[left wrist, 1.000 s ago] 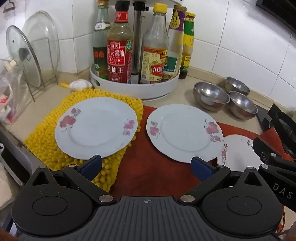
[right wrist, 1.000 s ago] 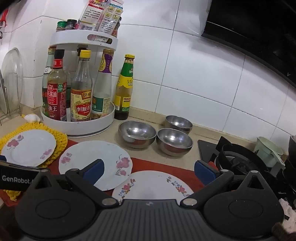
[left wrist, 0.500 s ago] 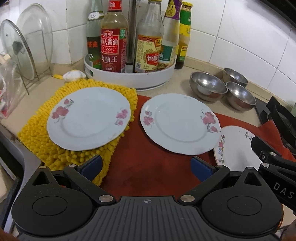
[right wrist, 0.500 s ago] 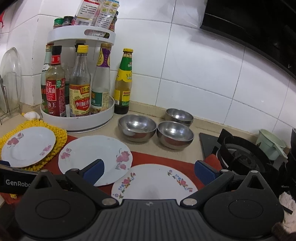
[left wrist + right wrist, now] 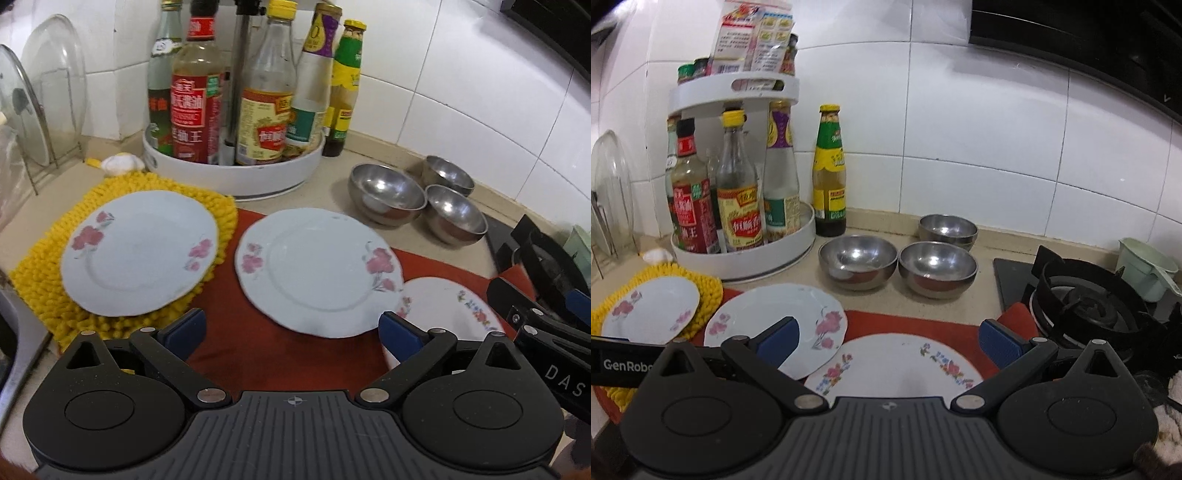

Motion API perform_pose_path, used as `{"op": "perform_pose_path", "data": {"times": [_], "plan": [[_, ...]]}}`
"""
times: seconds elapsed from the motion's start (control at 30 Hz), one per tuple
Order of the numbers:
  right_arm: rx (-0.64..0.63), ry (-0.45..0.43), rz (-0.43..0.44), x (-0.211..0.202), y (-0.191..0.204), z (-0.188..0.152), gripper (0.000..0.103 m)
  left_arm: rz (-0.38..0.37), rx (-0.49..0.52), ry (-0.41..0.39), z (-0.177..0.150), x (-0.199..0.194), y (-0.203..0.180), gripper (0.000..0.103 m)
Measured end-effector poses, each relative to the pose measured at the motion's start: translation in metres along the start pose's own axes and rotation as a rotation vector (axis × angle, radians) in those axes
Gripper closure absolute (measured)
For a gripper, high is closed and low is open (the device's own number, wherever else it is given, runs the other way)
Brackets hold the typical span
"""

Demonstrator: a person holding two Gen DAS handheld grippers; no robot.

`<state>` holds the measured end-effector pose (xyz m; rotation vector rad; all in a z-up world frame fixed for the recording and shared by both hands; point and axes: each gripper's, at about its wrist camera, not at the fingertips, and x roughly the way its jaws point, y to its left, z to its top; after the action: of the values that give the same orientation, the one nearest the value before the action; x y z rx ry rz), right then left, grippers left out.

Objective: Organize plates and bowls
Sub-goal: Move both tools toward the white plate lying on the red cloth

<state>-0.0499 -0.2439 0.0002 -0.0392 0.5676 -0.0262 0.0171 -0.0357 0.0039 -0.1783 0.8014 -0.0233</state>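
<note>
Left wrist view takes in the counter [image 5: 373, 162], the largest item; the red mat [image 5: 303, 354] lies on it and serves as the landmark for all positions below; the white turntable rack [image 5: 236, 177] stands behind the mat's left end against the tiled wall, loaded with sauce bottles; the gas burner [image 5: 1086, 302] sits just off the mat's right end.

The yellow chenille pad [image 5: 33, 273] lies at the mat's left edge, overlapping it; the left pink-flower plate [image 5: 140, 254] rests flat on that pad; the middle pink-flower plate [image 5: 317, 273] rests on the mat's central part; the multicolour-flower plate [image 5: 897, 365] rests on the mat's right part, its left rim tucked under the middle plate's edge.

Three steel bowls stand upright on bare counter behind the mat's right half: the large bowl [image 5: 857, 263], the near small bowl [image 5: 938, 269] touching or just beside it, and the far small bowl [image 5: 947, 228] behind, nearer the wall; none are stacked.

The left gripper [image 5: 293, 330] hangs over the mat's front edge, jaws spread wide, nothing between the pads; the right gripper [image 5: 888, 339] hangs over the multicolour-flower plate, jaws likewise spread wide and empty; contact with the plate cannot be determined.
</note>
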Motion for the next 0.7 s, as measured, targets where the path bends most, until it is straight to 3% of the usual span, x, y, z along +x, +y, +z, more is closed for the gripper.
{"op": "perform_pose_path", "data": {"times": [0.13,0.7], "plan": [[0.013,-0.015,0.017,0.004,-0.012,0.004,0.003,0.011,-0.013,0.038,0.003,0.006,-0.010,0.002],[-0.003,0.019,0.120,0.044,-0.038,0.014,0.003,0.074,-0.090,0.068,0.004,0.024,-0.022,0.002]]}}
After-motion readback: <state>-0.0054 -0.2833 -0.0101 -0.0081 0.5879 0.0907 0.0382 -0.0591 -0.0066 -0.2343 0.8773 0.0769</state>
